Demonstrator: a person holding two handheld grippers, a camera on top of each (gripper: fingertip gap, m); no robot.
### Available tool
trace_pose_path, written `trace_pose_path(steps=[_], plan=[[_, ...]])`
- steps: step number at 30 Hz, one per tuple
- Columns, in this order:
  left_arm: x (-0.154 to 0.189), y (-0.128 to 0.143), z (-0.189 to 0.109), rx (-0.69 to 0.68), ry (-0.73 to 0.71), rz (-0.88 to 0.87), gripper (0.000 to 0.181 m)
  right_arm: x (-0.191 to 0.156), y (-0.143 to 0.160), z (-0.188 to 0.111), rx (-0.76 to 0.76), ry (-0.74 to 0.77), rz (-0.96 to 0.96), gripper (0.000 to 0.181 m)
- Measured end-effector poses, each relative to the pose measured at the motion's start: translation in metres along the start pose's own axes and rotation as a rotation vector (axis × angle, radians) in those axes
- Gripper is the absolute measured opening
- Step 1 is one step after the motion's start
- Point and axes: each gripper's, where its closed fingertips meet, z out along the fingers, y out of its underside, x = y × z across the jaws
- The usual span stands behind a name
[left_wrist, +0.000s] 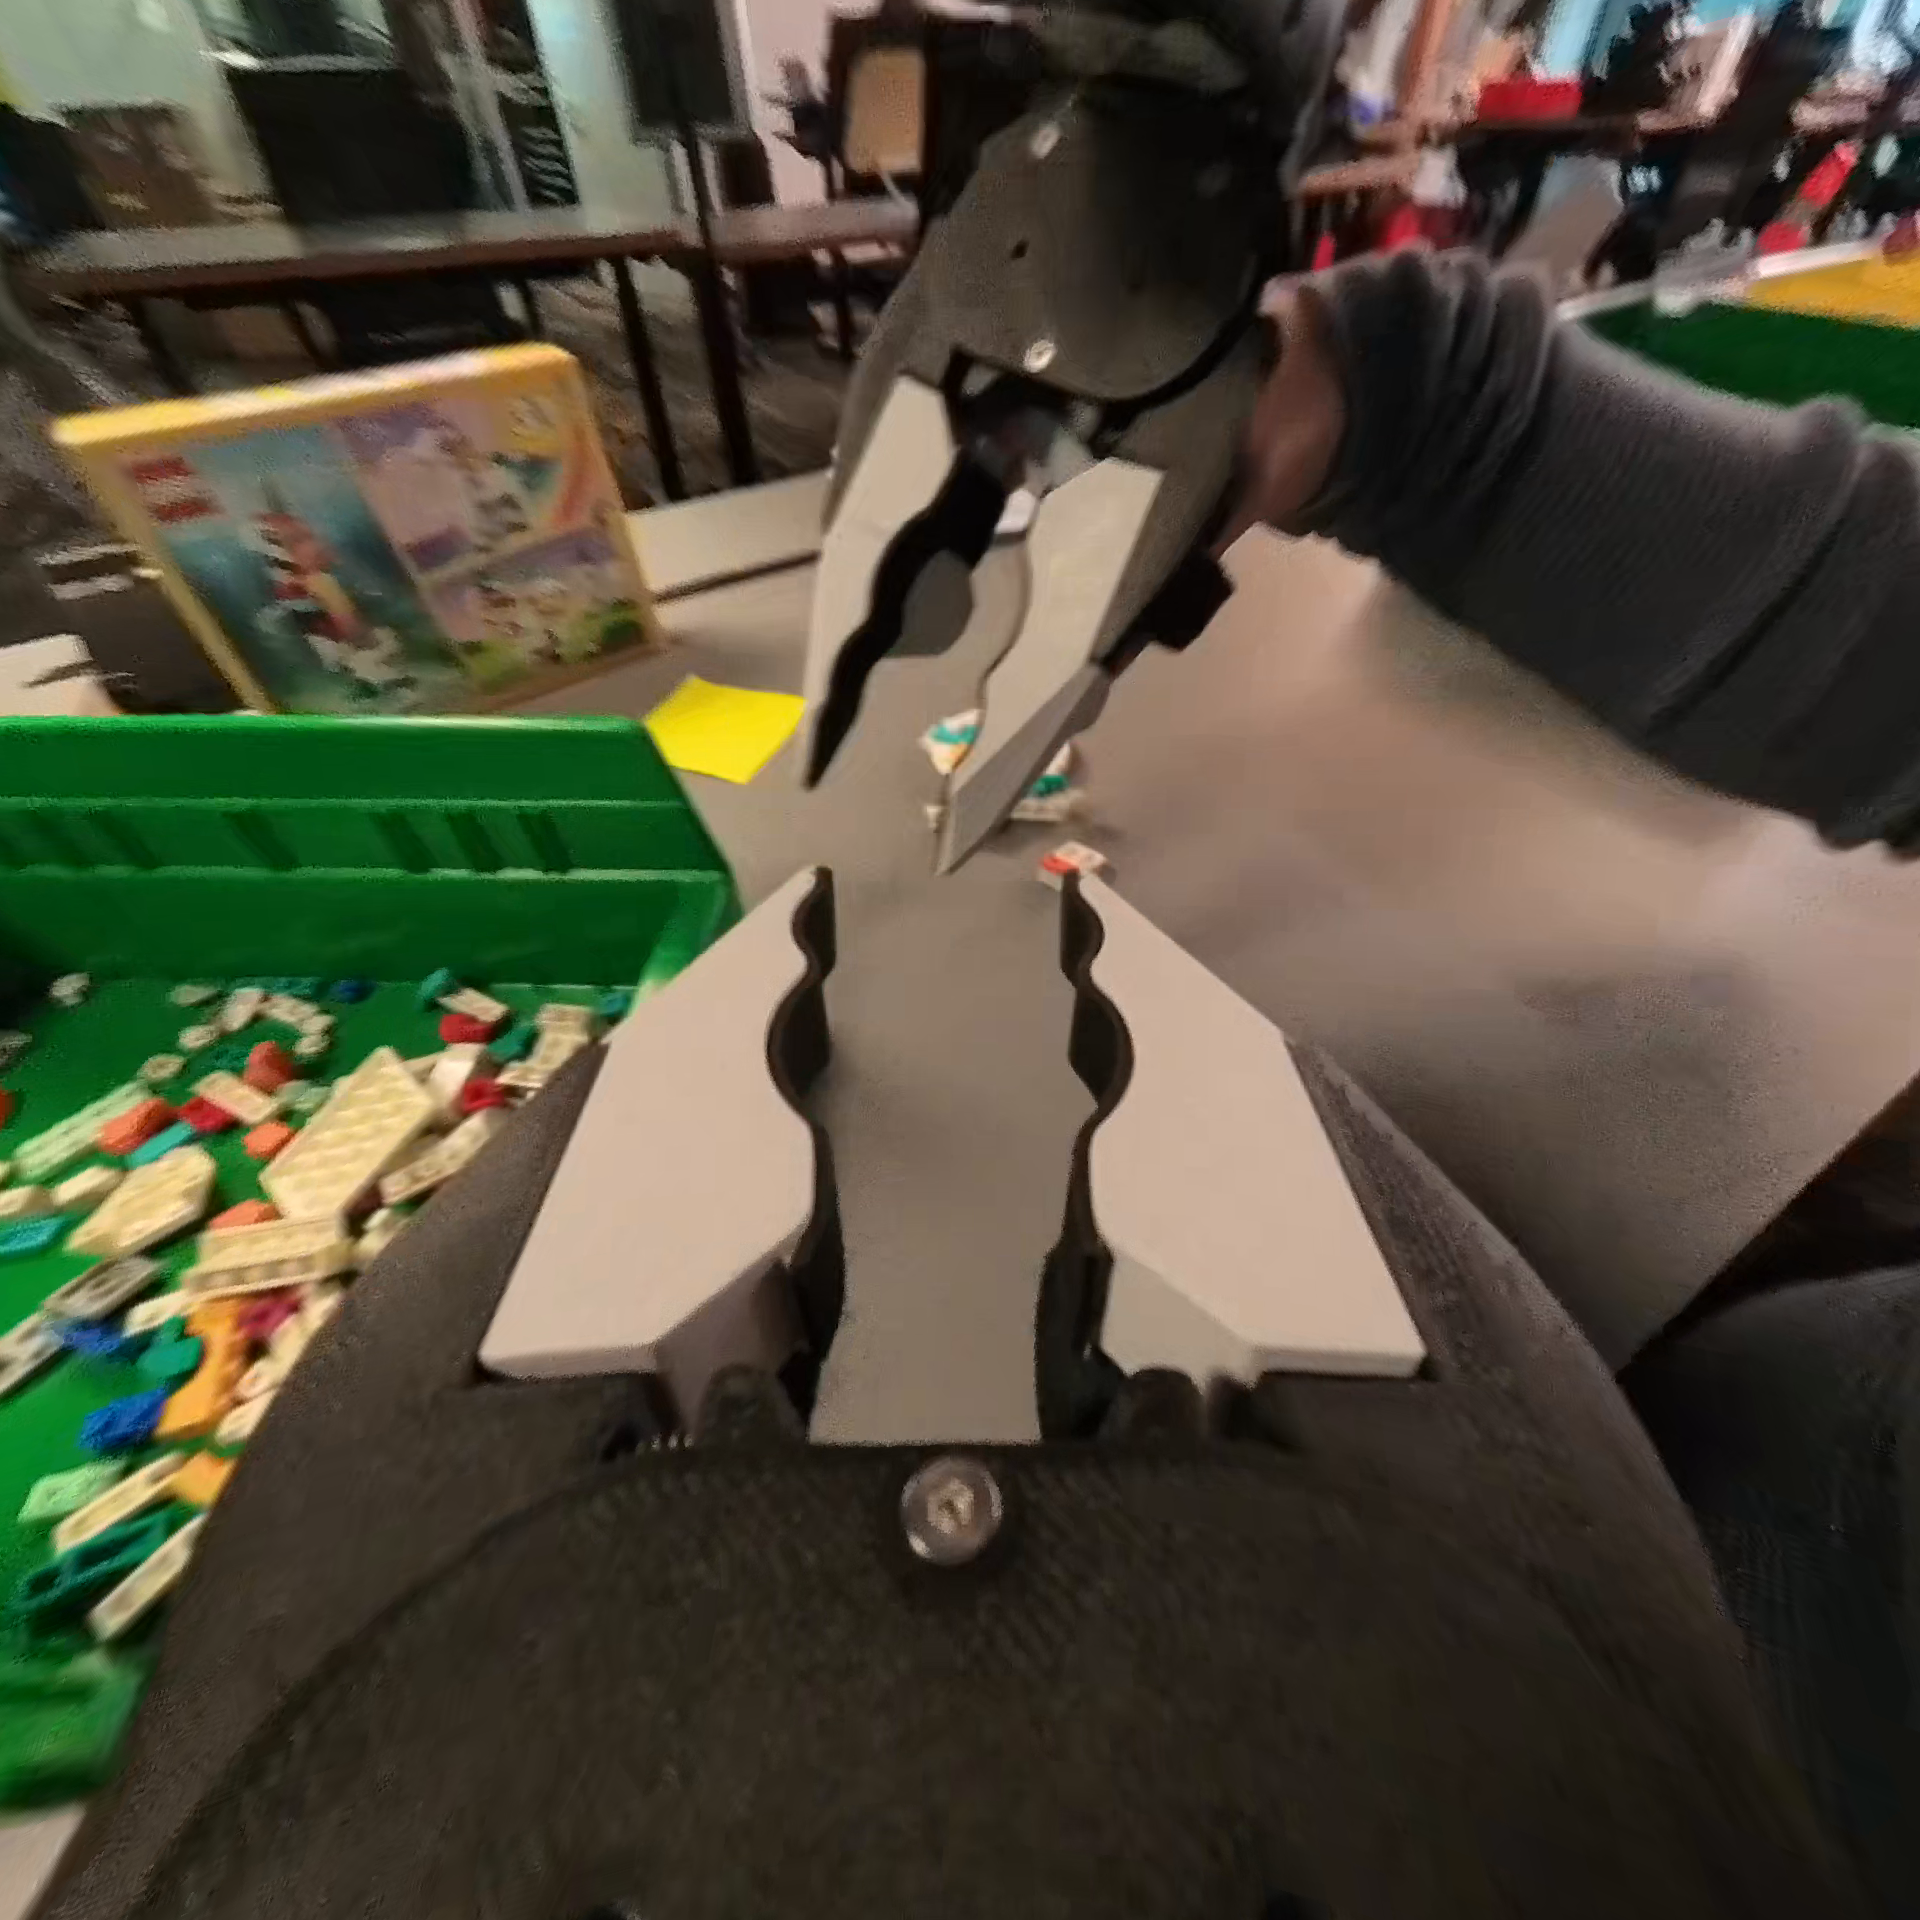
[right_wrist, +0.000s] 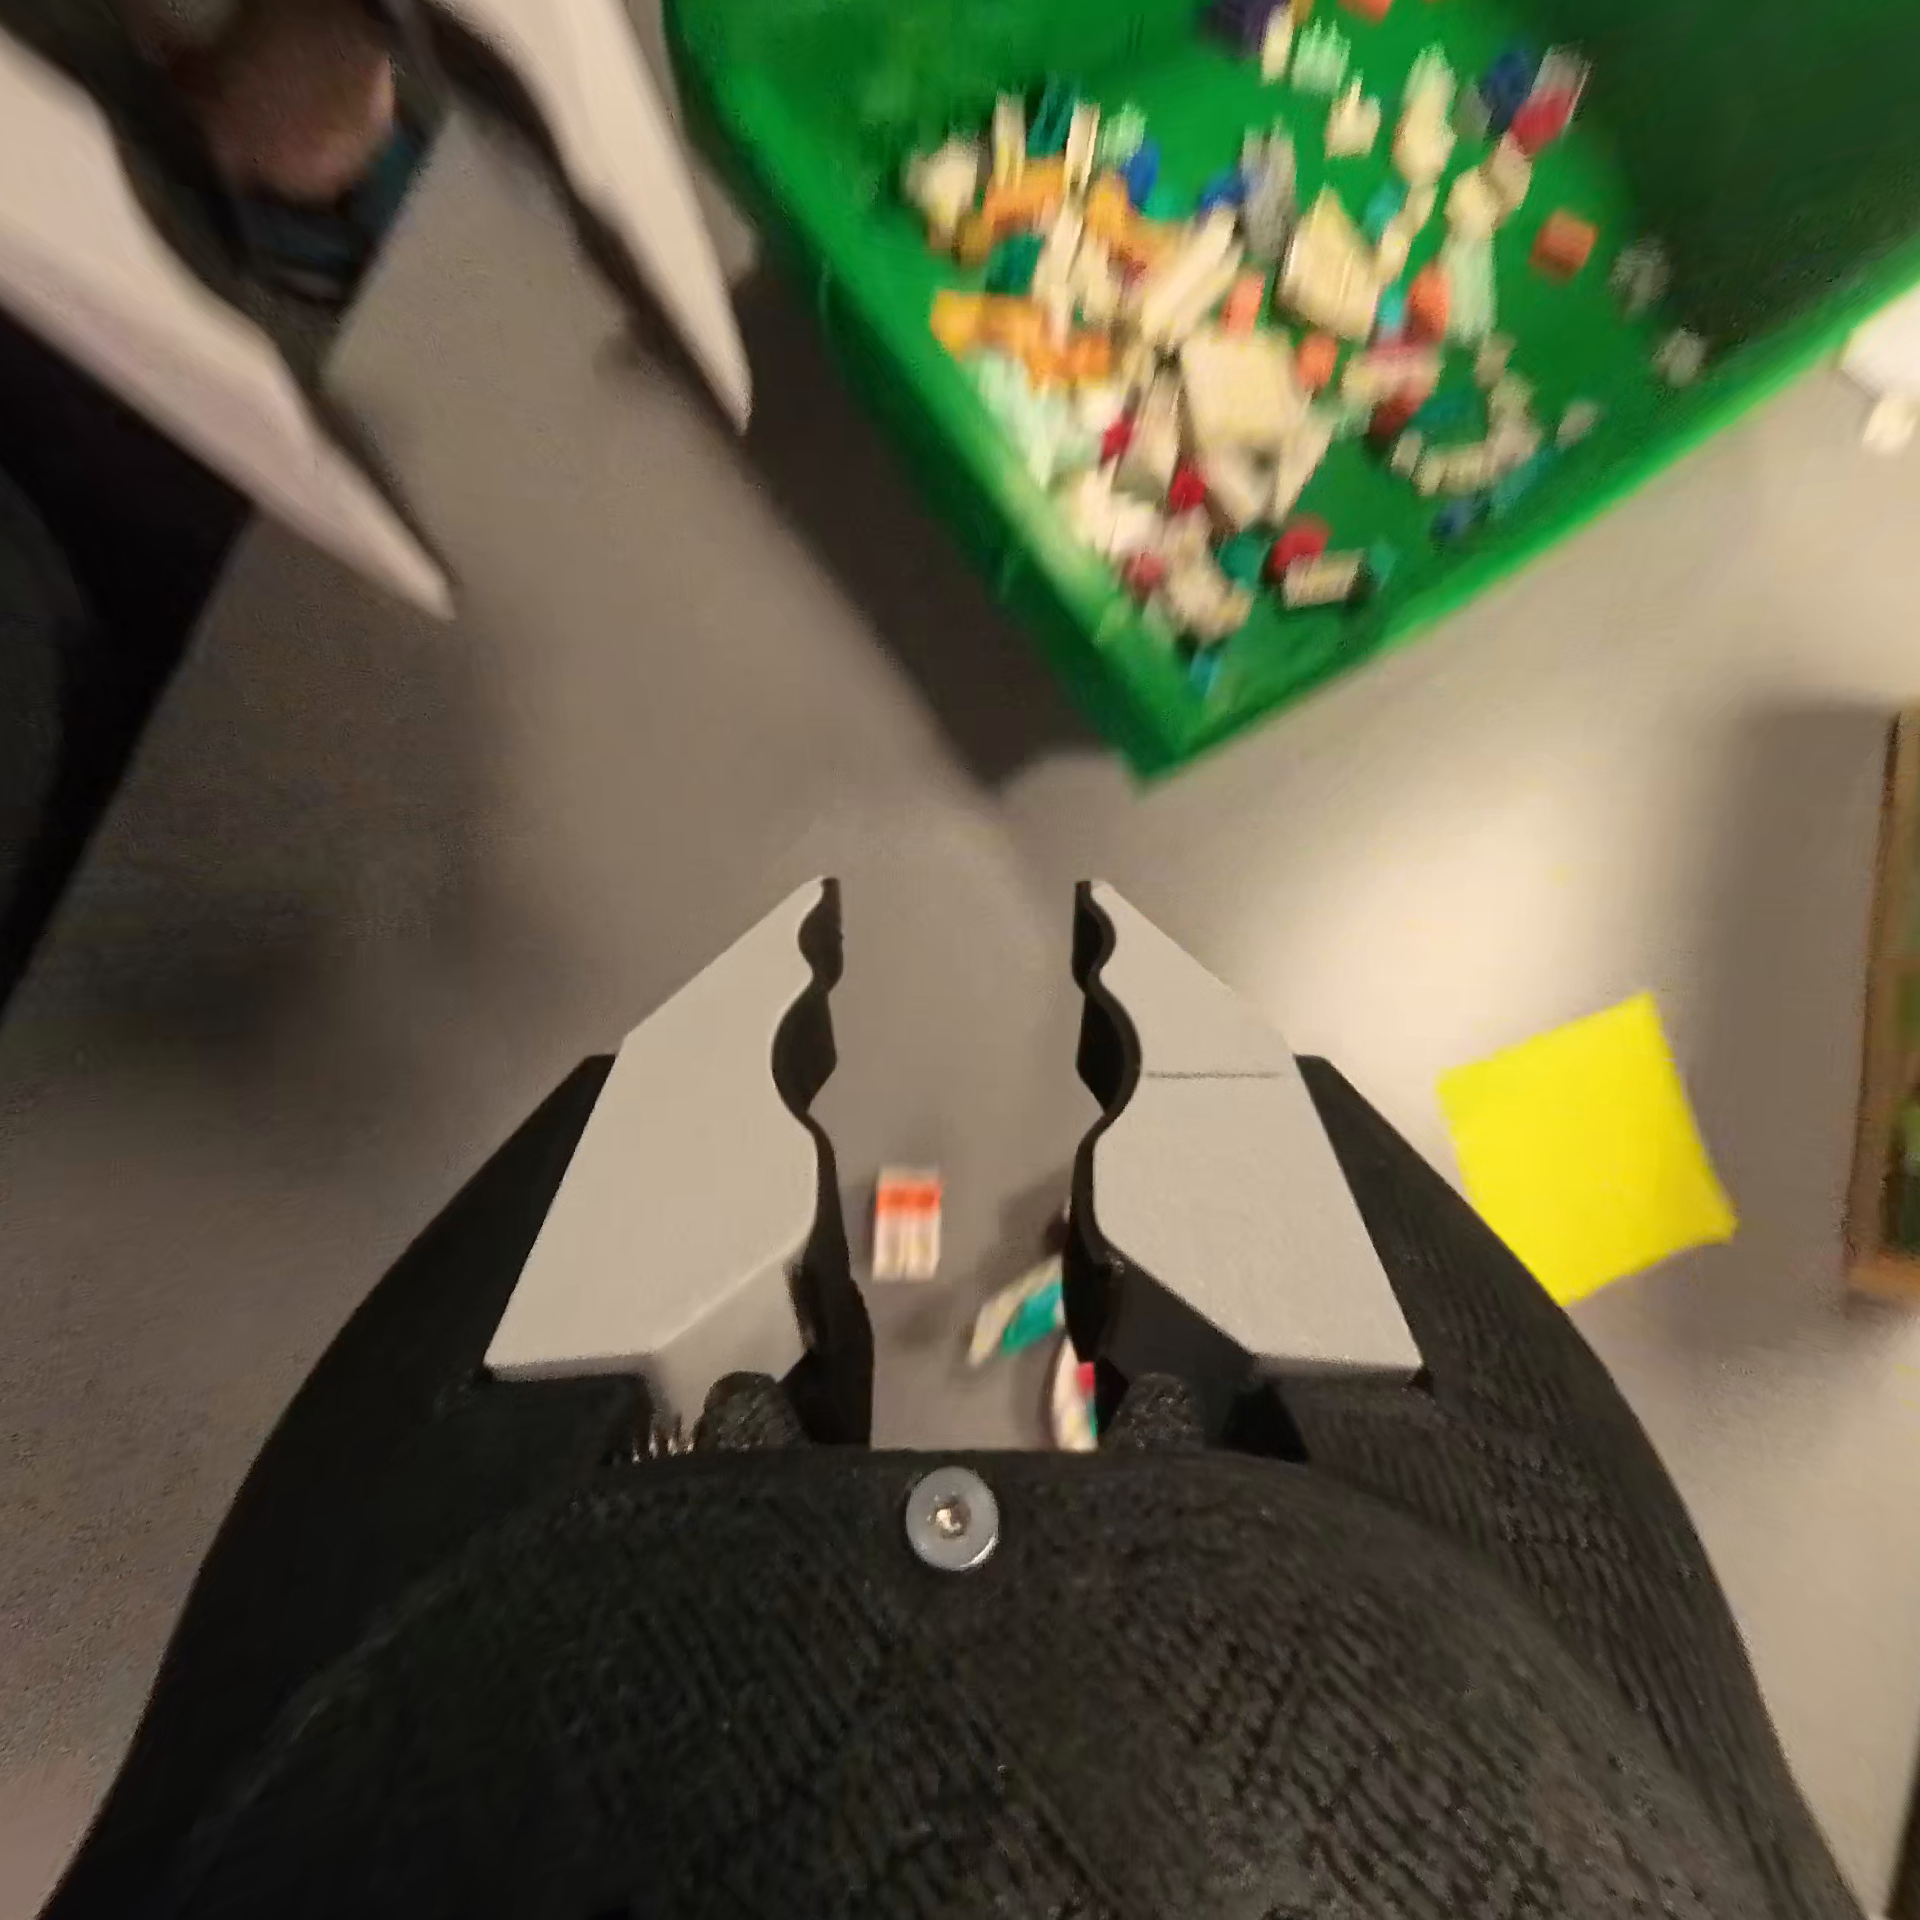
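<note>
Both the left gripper (left_wrist: 948, 883) and right gripper (right_wrist: 954, 888) hung open and empty; right sat over loose bricks (right_wrist: 908, 1234), could scatter them if lowered off-centre.

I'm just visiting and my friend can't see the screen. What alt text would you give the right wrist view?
An open two-finger right gripper points down at a grey table, with a small white-and-orange brick and a white-and-teal piece lying on the table between its fingers. Beyond it sit a green bin of mixed toy bricks, a yellow paper square, and the left gripper at upper left.
</note>
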Motion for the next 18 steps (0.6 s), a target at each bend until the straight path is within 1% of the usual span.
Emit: trace_pose_path(steps=[3,4,6,10,12,13,14,15,16,17,18], plan=[[0.019,0.019,0.021,-0.076,0.088,0.057,0.042,-0.013,0.068,-0.006,-0.081,0.034,0.068,0.041],[0.025,0.023,0.027,-0.094,0.119,0.068,0.041,-0.017,0.082,-0.006,-0.081,0.032,0.102,0.041],[0.039,0.027,0.039,-0.113,0.195,0.098,0.040,-0.020,0.100,-0.002,-0.053,0.022,0.161,0.040],[0.052,0.033,0.063,-0.174,0.287,0.106,0.038,-0.018,0.109,0.006,-0.005,0.017,0.201,0.028],[0.052,0.035,0.077,-0.198,0.307,0.054,0.038,-0.020,0.109,0.007,-0.005,0.003,0.211,0.014],[0.052,0.036,0.083,-0.207,0.316,0.018,0.030,-0.021,0.108,0.006,-0.009,0.018,0.194,0.014],[0.051,0.038,0.090,-0.215,0.327,-0.021,0.015,-0.021,0.106,0.004,-0.001,0.054,0.150,0.014],[0.052,0.040,0.096,-0.223,0.341,-0.056,0.007,-0.022,0.101,0.002,0.023,0.096,0.092,0.014],[0.053,0.043,0.102,-0.236,0.354,-0.075,0.007,-0.024,0.095,-0.002,0.055,0.138,0.037,0.013],[0.052,0.047,0.107,-0.255,0.352,-0.086,0.014,-0.028,0.089,-0.006,0.084,0.179,-0.016,0.013],[0.053,0.049,0.111,-0.266,0.354,-0.104,0.027,-0.031,0.084,-0.010,0.105,0.227,-0.068,0.013]])
